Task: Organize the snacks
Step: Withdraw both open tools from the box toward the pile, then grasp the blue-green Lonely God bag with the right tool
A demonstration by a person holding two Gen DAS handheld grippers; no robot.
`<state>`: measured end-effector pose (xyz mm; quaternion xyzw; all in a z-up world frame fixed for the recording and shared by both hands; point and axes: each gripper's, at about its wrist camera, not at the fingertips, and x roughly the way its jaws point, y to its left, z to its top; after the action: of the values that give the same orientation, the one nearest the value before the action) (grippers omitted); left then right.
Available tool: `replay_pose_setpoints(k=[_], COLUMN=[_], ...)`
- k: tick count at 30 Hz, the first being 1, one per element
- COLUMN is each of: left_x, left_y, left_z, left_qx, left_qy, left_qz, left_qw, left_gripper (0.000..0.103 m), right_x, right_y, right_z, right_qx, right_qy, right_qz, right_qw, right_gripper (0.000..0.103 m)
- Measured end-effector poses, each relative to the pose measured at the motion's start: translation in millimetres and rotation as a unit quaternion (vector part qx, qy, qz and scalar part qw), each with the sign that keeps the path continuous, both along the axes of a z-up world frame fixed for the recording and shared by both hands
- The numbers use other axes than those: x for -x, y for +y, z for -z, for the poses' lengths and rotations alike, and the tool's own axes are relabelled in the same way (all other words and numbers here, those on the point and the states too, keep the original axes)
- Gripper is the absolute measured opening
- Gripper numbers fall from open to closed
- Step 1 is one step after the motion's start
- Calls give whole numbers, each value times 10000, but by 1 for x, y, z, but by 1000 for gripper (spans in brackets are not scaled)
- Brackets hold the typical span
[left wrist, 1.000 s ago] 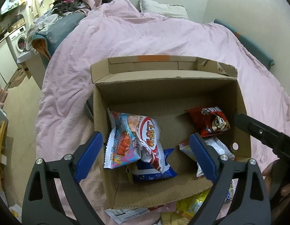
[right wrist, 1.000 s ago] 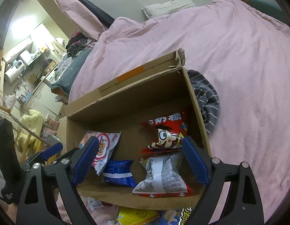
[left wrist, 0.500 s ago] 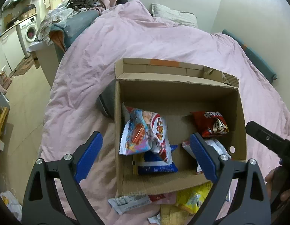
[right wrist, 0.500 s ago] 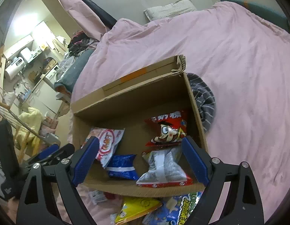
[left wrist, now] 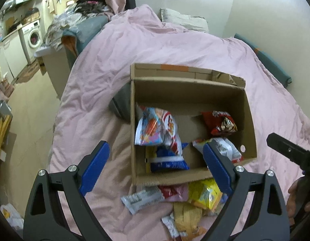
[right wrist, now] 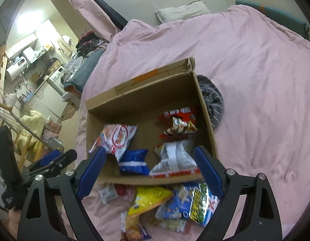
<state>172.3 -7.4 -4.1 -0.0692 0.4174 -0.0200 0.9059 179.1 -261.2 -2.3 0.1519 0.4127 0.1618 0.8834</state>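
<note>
A pink duvet (left wrist: pixel 175 46) covers the bed, and on it sits the open cardboard box (left wrist: pixel 249 120), already holding four packets: a pale shrimp-cracker bag (left wrist: pixel 153 128) leaning on its left wall, a blue packet (left wrist: pixel 169 160) below that, a red cartoon bag (left wrist: pixel 221 124) toward the right wall, and a silver-backed bag (right wrist: pixel 173 158) in front of the red one. Compared with a second ago, both views have drawn back and slightly up from the box, so it looks smaller and a heap of loose snacks (right wrist: pixel 169 202) just outside its near wall has come into view, among them a yellow packet (right wrist: pixel 149 198), a green-lettered bag (right wrist: pixel 199 206) and a white wrapper (left wrist: pixel 143 198). The left gripper (left wrist: pixel 155 166) and the right gripper (right wrist: pixel 151 170) both stand wide apart with nothing between the blue pads. This retreat probably means a drop-off is finished and the next packet will be chosen from the heap; much sorting remains.
</note>
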Motion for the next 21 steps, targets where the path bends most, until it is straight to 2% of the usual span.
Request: replay_pose_setpoints(k=[3, 5, 10, 13, 21], left_x=[10, 18, 40, 50, 57], left_y=[3, 2, 0, 0, 5], left_z=[5, 10, 17, 22, 50], left_qx=[36, -69, -85, -128, 173], left_qy=[148, 292, 416, 512, 1130], left_qz=[-41, -41, 21, 42, -37], left_qw=[9999, 9995, 9991, 9986, 9934], left_gripper=[92, 92, 92, 92, 92], right_x=[12, 21, 40, 50, 63], right_y=[-1, -4, -11, -16, -38], right_z=[1, 5, 14, 23, 56], right_qx=[81, 82, 50, -12, -305], right_qy=[25, 59, 224, 396, 1101], right_qz=[-37, -28, -7, 36, 400], right_qw=[10000, 9999, 9997, 9992, 9926], right_gripper=[92, 92, 92, 92, 92])
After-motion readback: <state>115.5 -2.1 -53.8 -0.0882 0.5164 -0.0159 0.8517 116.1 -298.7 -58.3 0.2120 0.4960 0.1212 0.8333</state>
